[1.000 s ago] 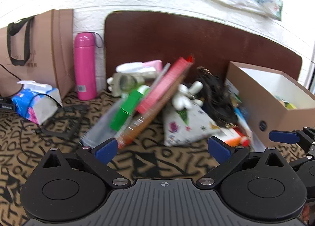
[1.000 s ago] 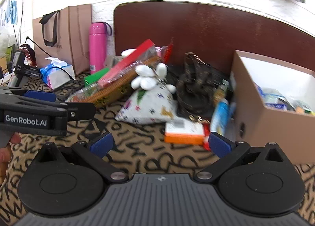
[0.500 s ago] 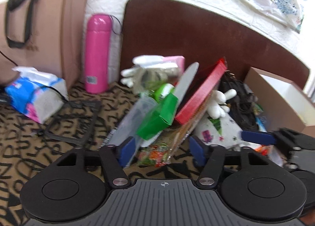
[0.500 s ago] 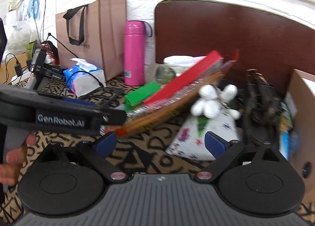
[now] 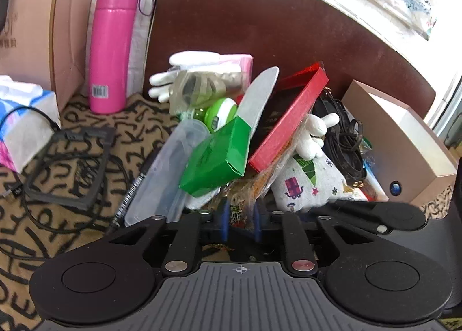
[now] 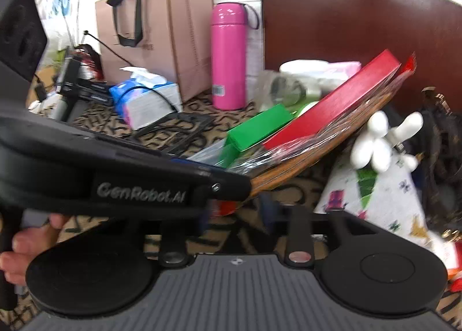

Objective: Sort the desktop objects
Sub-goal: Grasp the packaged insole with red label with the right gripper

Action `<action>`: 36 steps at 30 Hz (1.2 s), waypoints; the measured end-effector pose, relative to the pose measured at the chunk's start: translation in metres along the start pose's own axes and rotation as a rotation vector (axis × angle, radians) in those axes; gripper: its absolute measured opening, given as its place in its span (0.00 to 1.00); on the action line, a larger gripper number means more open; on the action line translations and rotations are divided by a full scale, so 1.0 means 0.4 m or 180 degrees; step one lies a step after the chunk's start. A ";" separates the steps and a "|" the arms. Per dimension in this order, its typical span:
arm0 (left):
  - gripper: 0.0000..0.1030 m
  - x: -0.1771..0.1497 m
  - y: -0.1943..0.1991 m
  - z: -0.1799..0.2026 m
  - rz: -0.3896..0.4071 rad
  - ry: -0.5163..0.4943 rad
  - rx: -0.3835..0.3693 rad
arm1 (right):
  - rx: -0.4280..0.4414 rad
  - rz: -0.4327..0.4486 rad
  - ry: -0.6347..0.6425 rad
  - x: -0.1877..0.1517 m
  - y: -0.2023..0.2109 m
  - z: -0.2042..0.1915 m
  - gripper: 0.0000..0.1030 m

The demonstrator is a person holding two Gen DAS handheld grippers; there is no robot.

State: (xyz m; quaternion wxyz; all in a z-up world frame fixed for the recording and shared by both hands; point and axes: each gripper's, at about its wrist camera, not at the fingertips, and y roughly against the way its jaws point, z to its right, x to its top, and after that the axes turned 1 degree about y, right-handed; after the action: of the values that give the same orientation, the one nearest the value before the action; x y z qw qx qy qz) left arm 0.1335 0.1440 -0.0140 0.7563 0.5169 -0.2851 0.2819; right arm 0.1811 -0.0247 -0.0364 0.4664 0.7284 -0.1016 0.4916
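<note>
A heap of desk objects lies on the patterned cloth: a green box [image 5: 219,155], a red box [image 5: 288,117], a clear snack packet [image 5: 245,186] under them, a printed white pouch [image 5: 306,186] and white gloves [image 5: 190,62]. My left gripper [image 5: 241,222] is shut on the near end of the snack packet. My right gripper [image 6: 239,215] is nearly shut around the same packet end [image 6: 288,169], partly hidden behind the left gripper's body [image 6: 138,186]; whether it grips is unclear.
A pink flask [image 5: 111,48] and a brown paper bag [image 6: 161,31] stand at the back left. A tissue pack [image 6: 144,100] and a black frame with cables [image 5: 69,163] lie left. An open cardboard box [image 5: 404,140] stands right. A dark board [image 5: 260,28] backs the heap.
Both grippers moved forward and left into the heap. The left closed from wide open onto the snack packet's end. The right gripper's jaws also came together.
</note>
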 end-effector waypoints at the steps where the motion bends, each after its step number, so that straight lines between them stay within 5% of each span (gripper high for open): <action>1: 0.06 -0.003 0.001 0.005 -0.0001 -0.0010 -0.0001 | -0.0015 0.0000 0.0012 -0.005 0.003 -0.003 0.22; 5: 0.00 -0.014 0.023 0.040 0.0045 -0.0044 -0.0060 | -0.0011 0.0041 0.0092 -0.023 0.033 -0.010 0.04; 15: 0.00 -0.093 0.094 0.207 0.0030 -0.0258 -0.0258 | -0.0054 0.0118 -0.0005 -0.103 0.226 0.009 0.04; 30: 0.01 -0.343 0.135 0.473 -0.0530 -0.0350 -0.0958 | -0.0099 -0.0108 -0.0677 -0.389 0.560 0.097 0.04; 31: 0.04 -0.349 0.131 0.488 -0.0558 -0.0386 -0.1014 | -0.0132 -0.0105 -0.0742 -0.405 0.576 0.106 0.04; 32: 0.30 -0.354 0.129 0.498 -0.0567 -0.0415 -0.1052 | -0.0192 -0.0114 -0.0791 -0.415 0.585 0.115 0.05; 33: 0.34 -0.355 0.130 0.506 -0.0552 -0.0452 -0.1048 | -0.0281 -0.0136 -0.0816 -0.423 0.590 0.125 0.09; 35: 0.66 -0.355 0.140 0.519 -0.0402 -0.0572 -0.0831 | -0.0550 -0.0193 -0.0800 -0.436 0.594 0.141 0.22; 36: 0.72 -0.355 0.149 0.520 -0.0278 -0.0633 -0.0702 | -0.0664 -0.0193 -0.0785 -0.439 0.595 0.144 0.38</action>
State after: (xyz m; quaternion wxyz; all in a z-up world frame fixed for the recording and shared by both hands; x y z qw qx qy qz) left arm -0.0351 -0.0525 -0.0166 0.7880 0.4680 -0.3651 0.1632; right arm -0.0147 -0.2536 -0.0454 0.5381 0.7335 -0.1864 0.3709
